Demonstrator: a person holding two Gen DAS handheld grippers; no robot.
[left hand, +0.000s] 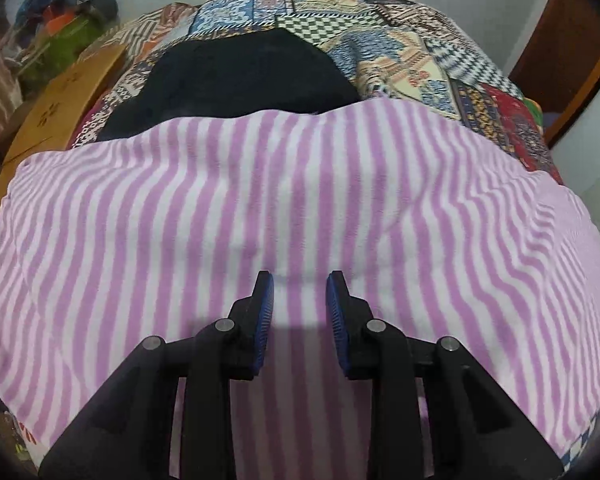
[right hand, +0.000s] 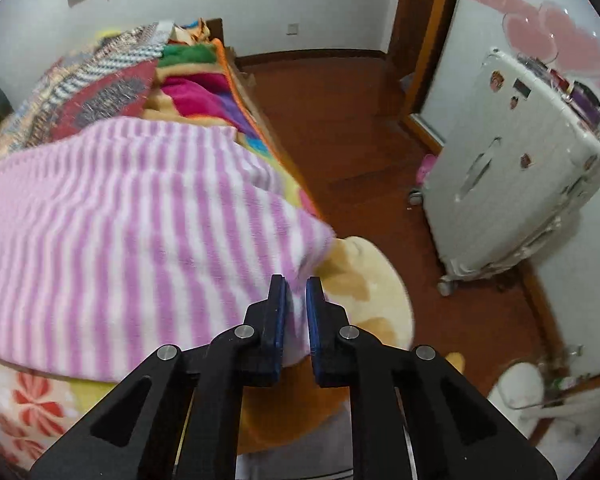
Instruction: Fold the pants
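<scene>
The pink-and-white striped pants (left hand: 300, 200) lie spread across the bed and fill most of the left wrist view. My left gripper (left hand: 300, 280) points down just above their near part, jaws a little apart, and no fold shows pinched between the blue pads. In the right wrist view the pants (right hand: 120, 220) reach the bed's right side. There my right gripper (right hand: 296, 284) is shut on their near right corner, with white-pink cloth squeezed between its pads.
A black garment (left hand: 240, 80) lies beyond the pants on the patchwork bedspread (left hand: 420, 52). A cardboard box (left hand: 60, 108) stands left of the bed. A beige cushion (right hand: 372, 288) sits under the held corner. On the wooden floor (right hand: 340, 120) stands a white suitcase (right hand: 512, 168).
</scene>
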